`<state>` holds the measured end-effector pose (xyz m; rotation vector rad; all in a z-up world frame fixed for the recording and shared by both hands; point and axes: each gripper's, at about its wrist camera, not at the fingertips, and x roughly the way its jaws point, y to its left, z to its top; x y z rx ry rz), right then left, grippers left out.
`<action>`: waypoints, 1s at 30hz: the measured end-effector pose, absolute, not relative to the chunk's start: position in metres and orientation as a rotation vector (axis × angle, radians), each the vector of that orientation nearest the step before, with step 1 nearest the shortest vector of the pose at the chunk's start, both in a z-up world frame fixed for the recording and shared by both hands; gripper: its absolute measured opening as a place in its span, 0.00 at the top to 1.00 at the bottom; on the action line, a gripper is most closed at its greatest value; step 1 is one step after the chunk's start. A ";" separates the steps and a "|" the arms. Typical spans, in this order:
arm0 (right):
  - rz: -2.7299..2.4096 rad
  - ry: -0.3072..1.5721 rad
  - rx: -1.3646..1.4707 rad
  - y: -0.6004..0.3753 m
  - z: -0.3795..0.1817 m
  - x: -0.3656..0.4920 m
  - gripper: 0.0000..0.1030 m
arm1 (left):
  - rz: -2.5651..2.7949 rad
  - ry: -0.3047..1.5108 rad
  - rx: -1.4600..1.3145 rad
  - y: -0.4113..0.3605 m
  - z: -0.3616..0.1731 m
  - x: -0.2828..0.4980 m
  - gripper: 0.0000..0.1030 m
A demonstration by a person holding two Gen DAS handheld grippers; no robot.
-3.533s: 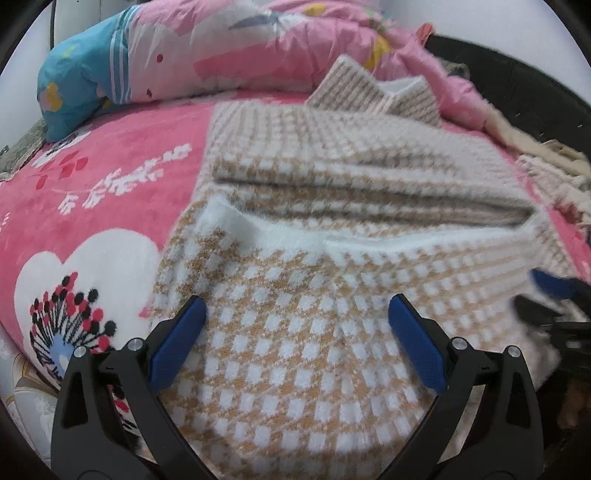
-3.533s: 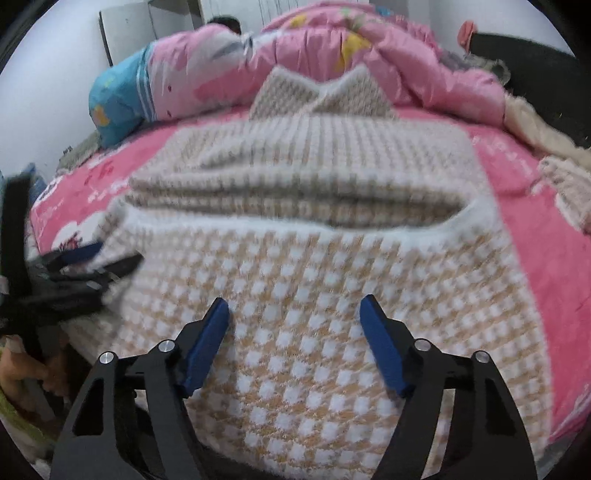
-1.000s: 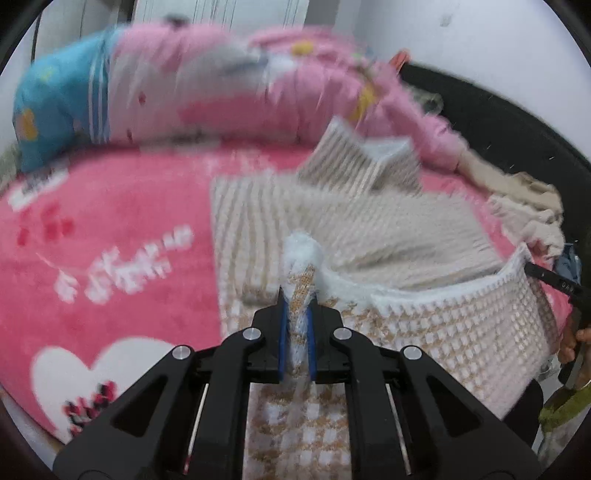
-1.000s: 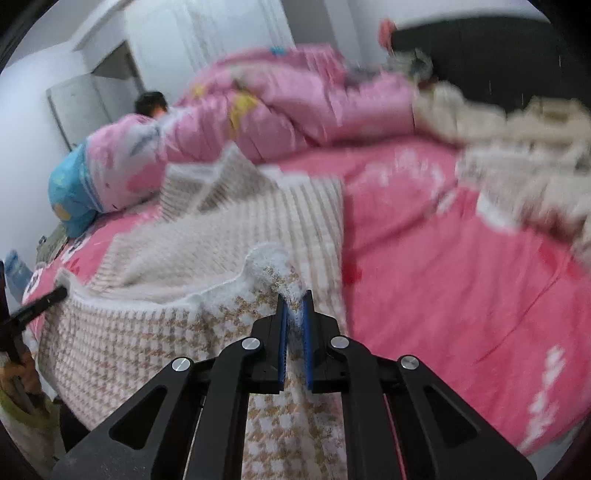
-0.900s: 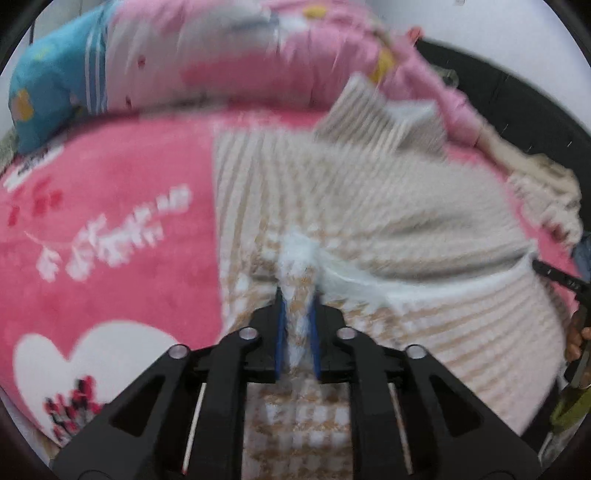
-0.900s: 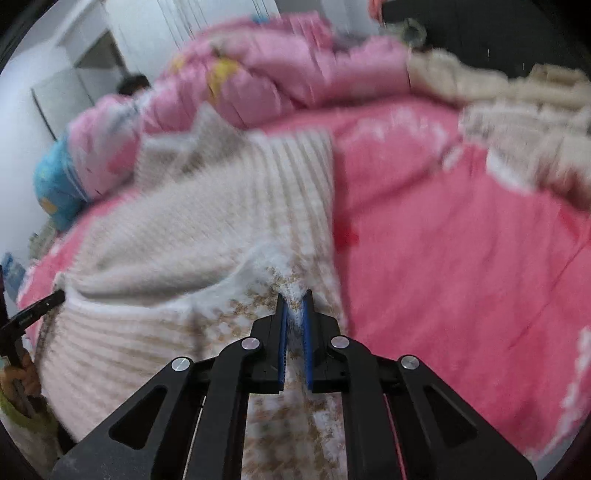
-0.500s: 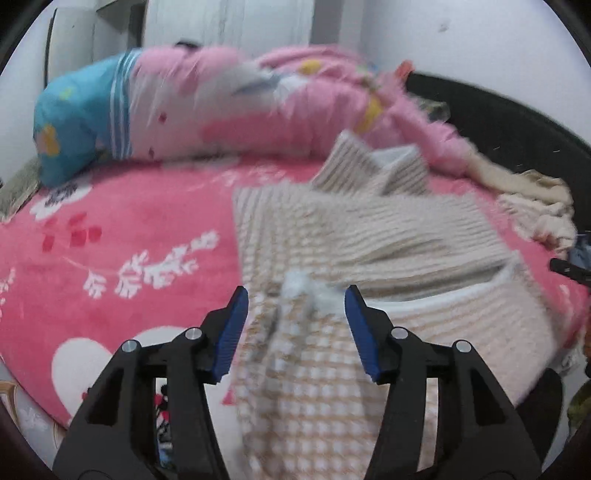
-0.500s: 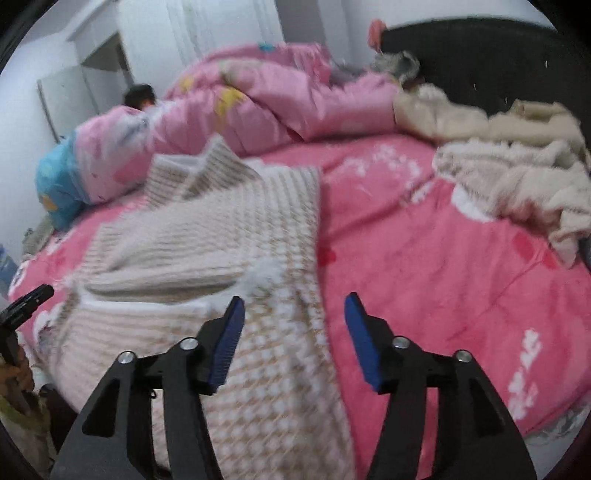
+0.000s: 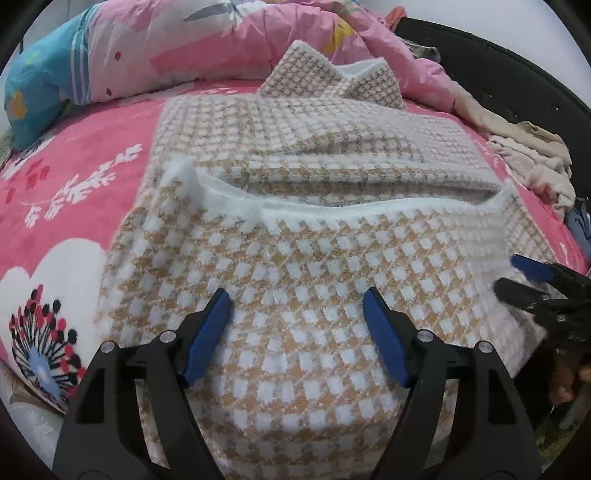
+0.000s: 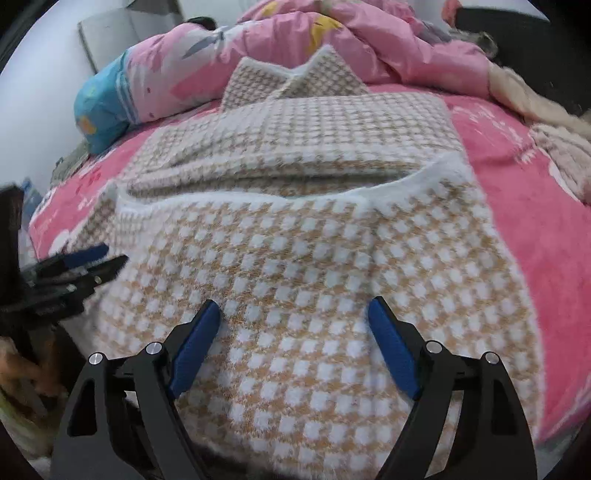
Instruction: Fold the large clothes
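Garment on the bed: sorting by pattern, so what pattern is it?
Tan-and-white houndstooth check garment with a fuzzy white edge, clearest in the right wrist view.

Bedroom in a home. Bed covered with a pink fleece sheet (image 9: 85,155) printed with white hearts and flowers, a rumpled pink cartoon-print duvet (image 10: 258,48) bunched at the far end, its blue end (image 9: 40,81) at the left. Dark padded headboard (image 9: 517,85) curves along the right edge, loose beige clothes (image 9: 532,162) heaped against it. White wall behind, a pale cabinet (image 10: 118,33) in the corner.
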<state>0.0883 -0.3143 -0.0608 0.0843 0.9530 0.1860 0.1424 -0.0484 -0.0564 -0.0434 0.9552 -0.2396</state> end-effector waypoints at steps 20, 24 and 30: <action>0.250 0.948 -0.077 -0.292 -0.074 0.072 0.09 | -0.192 0.976 -0.016 -0.055 -0.056 0.143 0.23; 0.244 0.928 -0.048 -0.296 -0.064 0.072 0.09 | -0.186 0.976 -0.013 -0.056 -0.057 0.143 0.22; 0.178 0.901 -0.017 -0.304 -0.058 0.076 0.09 | -0.177 0.977 -0.006 -0.057 -0.057 0.143 0.19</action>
